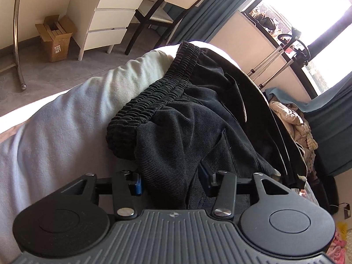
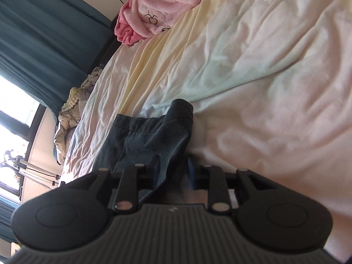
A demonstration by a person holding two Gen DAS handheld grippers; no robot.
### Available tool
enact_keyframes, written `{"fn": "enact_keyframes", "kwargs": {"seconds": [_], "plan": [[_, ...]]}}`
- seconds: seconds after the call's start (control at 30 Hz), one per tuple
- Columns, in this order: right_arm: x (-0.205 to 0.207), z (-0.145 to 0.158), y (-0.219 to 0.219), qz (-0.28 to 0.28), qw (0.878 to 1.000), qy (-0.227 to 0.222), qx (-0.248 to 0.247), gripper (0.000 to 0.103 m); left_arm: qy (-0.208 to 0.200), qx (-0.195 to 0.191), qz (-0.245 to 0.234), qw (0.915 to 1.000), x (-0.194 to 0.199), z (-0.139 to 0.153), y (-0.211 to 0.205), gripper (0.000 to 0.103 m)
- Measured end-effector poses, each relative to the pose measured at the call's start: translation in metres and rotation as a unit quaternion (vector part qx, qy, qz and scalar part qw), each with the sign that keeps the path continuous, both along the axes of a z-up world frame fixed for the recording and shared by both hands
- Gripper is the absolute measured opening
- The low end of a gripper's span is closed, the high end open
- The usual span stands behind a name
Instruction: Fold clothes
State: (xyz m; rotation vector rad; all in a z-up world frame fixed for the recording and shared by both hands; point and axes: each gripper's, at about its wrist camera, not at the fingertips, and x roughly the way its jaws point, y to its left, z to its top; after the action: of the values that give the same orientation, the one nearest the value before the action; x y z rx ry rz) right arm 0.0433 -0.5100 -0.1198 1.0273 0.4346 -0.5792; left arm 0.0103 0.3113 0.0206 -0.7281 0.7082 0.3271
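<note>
Bed (image 2: pixel 264 66), pale wrinkled sheet, fills most of the right wrist view and runs from 7 to 12 o'clock in the left wrist view. Black trousers (image 1: pixel 198 114) lie on it: elastic waistband (image 1: pixel 154 92) at 11 o'clock from the left claw (image 1: pixel 170 179), dark cloth bunched up betw. the claw's 2 blue pads. Left claw stands wide; pads don't press the fabric. Right claw (image 2: pixel 173 171) partly spread, a fold of trouser cloth (image 2: pixel 154 136) hanging betw. its fingers, prob. loose, though the pads are mostly hidden. Pink fleece garment (image 2: pixel 154 11) at 11 o'clock on the bed, well apart. White drawer unit (image 1: pixel 110 19) and cardboard box (image 1: pixel 55 37) on the floor at 10 o'clock.
</note>
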Motion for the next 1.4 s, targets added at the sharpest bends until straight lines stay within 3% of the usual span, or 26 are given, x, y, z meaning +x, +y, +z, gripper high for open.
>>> {"fn": "enact_keyframes", "kwargs": {"seconds": [0.03, 0.13, 0.27, 0.47, 0.57, 0.73, 0.87, 1.17, 1.3, 1.4], "plan": [[-0.002, 0.007, 0.004, 0.001, 1.000, -0.001, -0.016, 0.038, -0.004, 0.020, -0.004, 0.9998, -0.004, 0.004, -0.005, 0.081], [-0.005, 0.029, 0.017, 0.013, 0.997, -0.004, -0.074, 0.042, -0.020, 0.086, -0.026, 0.9958, -0.015, 0.019, -0.022, 0.089], [-0.008, 0.056, 0.034, 0.036, 0.989, -0.030, -0.143, 0.047, -0.051, 0.157, -0.056, 0.9847, -0.027, 0.039, -0.046, 0.094], [-0.009, 0.080, 0.067, 0.100, 0.971, -0.064, -0.206, 0.049, -0.098, 0.219, -0.089, 0.9667, -0.022, 0.063, -0.093, 0.099], [-0.009, 0.090, 0.082, 0.127, 0.964, -0.081, -0.218, 0.052, -0.124, 0.242, -0.124, 0.9544, -0.014, 0.067, -0.126, 0.102], [-0.012, 0.109, 0.109, 0.165, 0.946, -0.114, -0.254, 0.062, -0.158, 0.300, -0.185, 0.9225, 0.000, 0.059, -0.194, 0.103], [-0.013, 0.117, 0.123, 0.190, 0.935, -0.131, -0.269, 0.063, -0.173, 0.315, -0.222, 0.9064, 0.017, 0.054, -0.238, 0.103], [-0.011, 0.128, 0.143, 0.229, 0.916, -0.148, -0.294, 0.063, -0.203, 0.291, -0.272, 0.8944, 0.057, 0.044, -0.311, 0.103], [-0.007, 0.127, 0.155, 0.249, 0.907, -0.152, -0.305, 0.063, -0.206, 0.309, -0.304, 0.8773, 0.071, 0.032, -0.336, 0.103], [-0.002, 0.123, 0.166, 0.263, 0.899, -0.157, -0.312, 0.063, -0.214, 0.309, -0.302, 0.8759, 0.076, 0.021, -0.342, 0.103]]}}
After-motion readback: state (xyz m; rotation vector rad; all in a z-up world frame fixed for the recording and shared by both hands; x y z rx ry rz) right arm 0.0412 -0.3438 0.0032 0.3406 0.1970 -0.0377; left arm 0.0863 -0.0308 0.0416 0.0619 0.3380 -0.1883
